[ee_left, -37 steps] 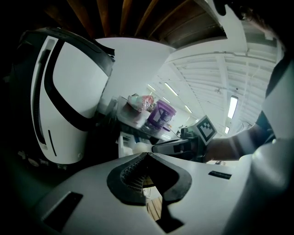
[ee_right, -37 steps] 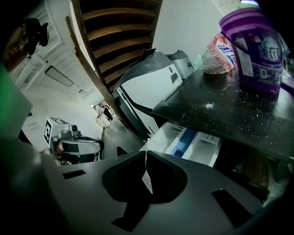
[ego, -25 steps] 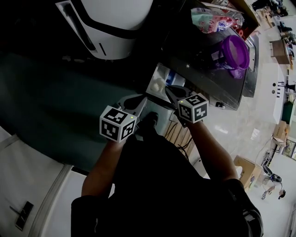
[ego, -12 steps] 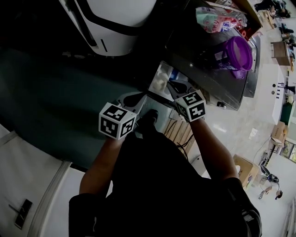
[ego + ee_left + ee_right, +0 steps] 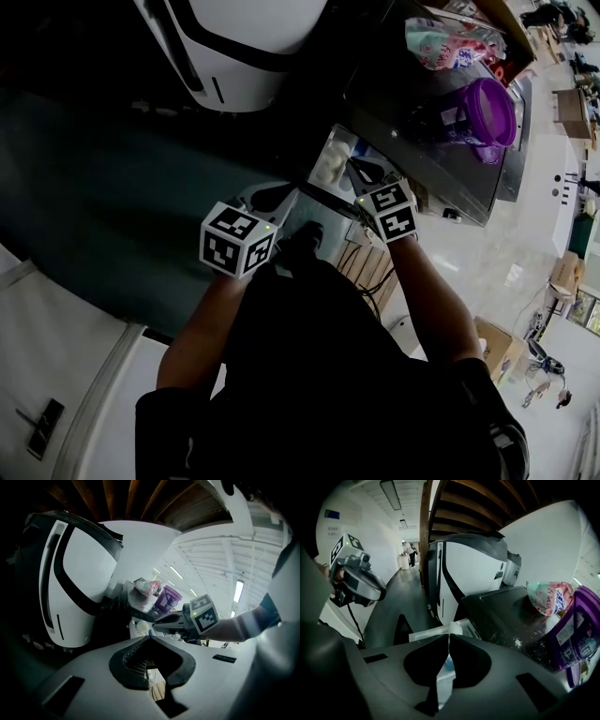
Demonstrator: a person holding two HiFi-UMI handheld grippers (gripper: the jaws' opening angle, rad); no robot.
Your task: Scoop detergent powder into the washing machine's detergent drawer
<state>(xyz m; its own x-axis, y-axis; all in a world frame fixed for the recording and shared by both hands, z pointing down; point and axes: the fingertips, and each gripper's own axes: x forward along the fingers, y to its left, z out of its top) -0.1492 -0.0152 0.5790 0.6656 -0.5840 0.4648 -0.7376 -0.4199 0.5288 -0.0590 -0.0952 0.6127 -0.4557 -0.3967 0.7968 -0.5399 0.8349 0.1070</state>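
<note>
- Your left gripper point(image 5: 150, 637): fingers clenched tip to tip, nothing between them. It is held low, beside the right gripper and short of the drawer.
- Your right gripper point(image 5: 448, 637): fingers pressed together to a thin slit. No scoop can be made out in them.
- The detergent drawer point(image 5: 423, 633) is pulled out, directly ahead of and below the right fingertips.
- A white heap point(image 5: 455, 628) sits in the drawer just past the right fingertips; it reads as powder.
- Loose grains point(image 5: 516, 643) lie on top of the washing machine point(image 5: 506, 611), right of the right fingers.
- The purple tub point(image 5: 480, 105) and a printed bag point(image 5: 547, 597) stand farther right of those fingers, well apart from them.
- Judgement: drawer opened and at least some powder delivered. I cannot tell whether the dose is complete. The drawer is not yet shut.
</note>
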